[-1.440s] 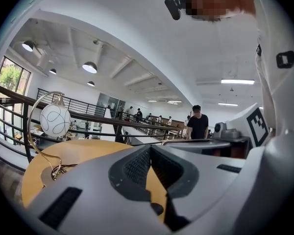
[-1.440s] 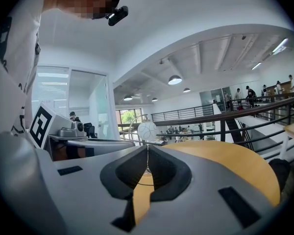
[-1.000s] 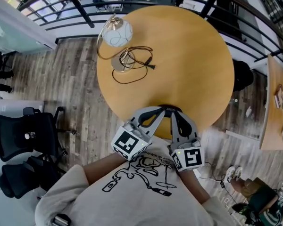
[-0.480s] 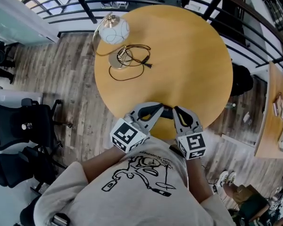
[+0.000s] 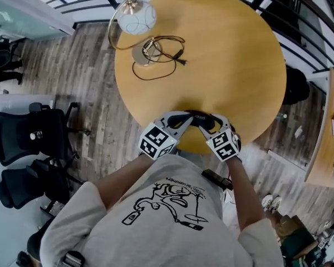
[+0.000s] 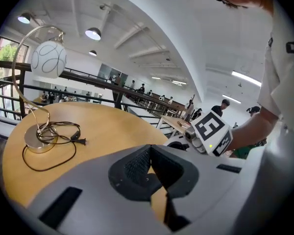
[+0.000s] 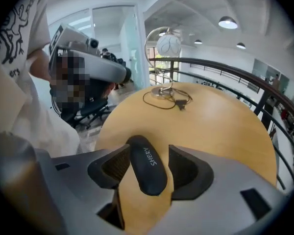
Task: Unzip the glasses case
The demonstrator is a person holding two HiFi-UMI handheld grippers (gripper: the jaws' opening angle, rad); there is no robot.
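The glasses case (image 7: pixel 147 161) lies flat on the round wooden counter (image 5: pixel 228 54), at its near edge just ahead of the person. It is a dark, rounded oblong with pale lettering along its top. In the head view it shows only as a dark sliver (image 5: pixel 199 116) between the two tools.

The right gripper (image 7: pixel 151 168) points down at the case, and its fingers (image 7: pixel 187 166) have just been opening. They now stand fairly wide and straddle the narrow width of the case. The left-hand pad is right against the case's side, or nearly so, while the right-hand pad stands clear, so nothing is clamped yet. The left gripper (image 6: pixel 149 155) hangs just left of the case with its fingers pressed together and nothing between them.

The case looks like a light, semi-stiff shell with a smooth matte skin. It should keep its shape under a moderate squeeze, but it will probably skate on the polished wood if nudged from one side only. The best hold looks to be across the short width near one end, firm enough to pin the case against the pull. The zip pull is visible in no view. It is likely small and floppy, so a narrow, fingertip pinch would suit it. The lamp (image 5: pixel 134 22) and its cord (image 5: pixel 162 60) sit well apart at the far left.
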